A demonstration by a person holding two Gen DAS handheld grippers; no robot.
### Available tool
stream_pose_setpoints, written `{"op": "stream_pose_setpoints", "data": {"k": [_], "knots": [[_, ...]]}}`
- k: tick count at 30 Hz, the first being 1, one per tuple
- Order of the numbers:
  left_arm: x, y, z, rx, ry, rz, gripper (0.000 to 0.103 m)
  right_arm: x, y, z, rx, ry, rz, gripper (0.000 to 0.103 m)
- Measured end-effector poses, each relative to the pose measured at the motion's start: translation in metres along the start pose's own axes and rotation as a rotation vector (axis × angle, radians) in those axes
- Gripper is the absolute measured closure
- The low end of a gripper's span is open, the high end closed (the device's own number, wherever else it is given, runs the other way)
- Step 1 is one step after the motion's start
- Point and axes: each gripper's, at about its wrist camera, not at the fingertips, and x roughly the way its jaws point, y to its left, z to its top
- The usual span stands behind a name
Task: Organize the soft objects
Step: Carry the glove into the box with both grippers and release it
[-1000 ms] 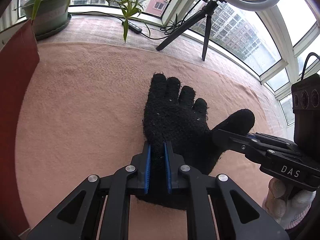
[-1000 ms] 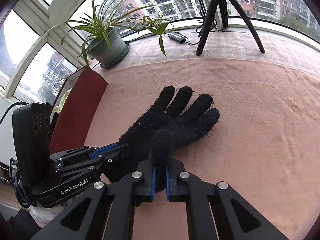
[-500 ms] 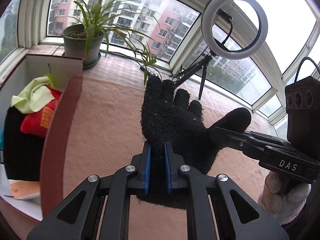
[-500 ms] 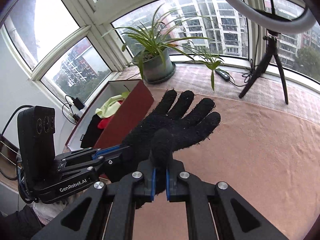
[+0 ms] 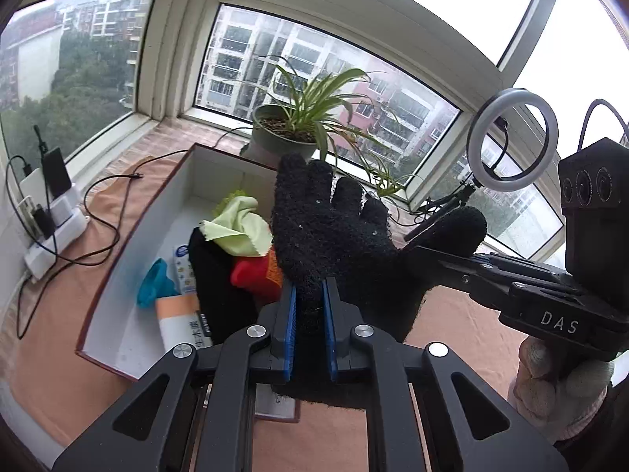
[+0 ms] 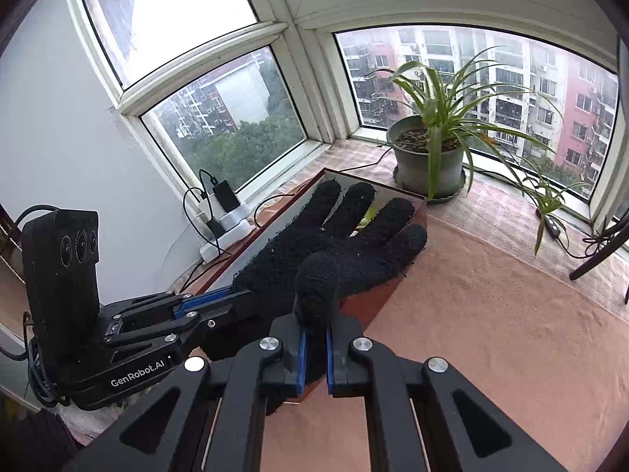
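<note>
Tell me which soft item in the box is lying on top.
The light green cloth; it drapes over the black fabric and red item.

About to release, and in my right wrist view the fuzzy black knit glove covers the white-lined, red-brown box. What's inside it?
Observer: A crumpled light green cloth, a red soft item and a black fabric bundle lie piled around the middle.
Operator: Any bare floor?
Observer: Yes. The box has bare white floor along its left wall, left of a teal item.
</note>
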Motion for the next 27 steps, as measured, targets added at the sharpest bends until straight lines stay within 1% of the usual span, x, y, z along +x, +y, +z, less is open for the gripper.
{"op": "stream_pose_setpoints", "data": {"k": [6, 12, 17, 20, 23, 24, 25, 26, 27], "knots": [[-0.008, 0.042, 0.005, -0.019, -0.014, 0.053, 0.092, 0.038, 0.036, 0.015, -0.030, 0.031, -0.015, 0.096], [-0.001, 0.078, 0.011, -0.042, 0.007, 0.080, 0.092, 0.069, 0.052, 0.022, -0.031, 0.063, -0.045, 0.096], [0.010, 0.093, 0.014, -0.024, 0.022, 0.113, 0.092, 0.088, 0.054, 0.024, -0.007, 0.089, -0.062, 0.096], [0.014, 0.100, 0.018, -0.013, 0.031, 0.119, 0.092, 0.096, 0.056, 0.026, 0.002, 0.101, -0.066, 0.096], [0.017, 0.106, 0.021, -0.004, 0.038, 0.118, 0.089, 0.101, 0.059, 0.026, -0.013, 0.114, -0.076, 0.094], [0.017, 0.107, 0.022, 0.002, 0.039, 0.122, 0.086, 0.102, 0.060, 0.025, -0.015, 0.120, -0.081, 0.090], [0.016, 0.108, 0.023, 0.005, 0.032, 0.133, 0.084, 0.102, 0.060, 0.025, -0.014, 0.118, -0.092, 0.082], [0.015, 0.109, 0.023, 0.006, 0.030, 0.140, 0.076, 0.100, 0.059, 0.025, -0.011, 0.110, -0.103, 0.075], [0.014, 0.110, 0.024, 0.006, 0.026, 0.140, 0.067, 0.098, 0.058, 0.025, -0.007, 0.100, -0.112, 0.058]]}}
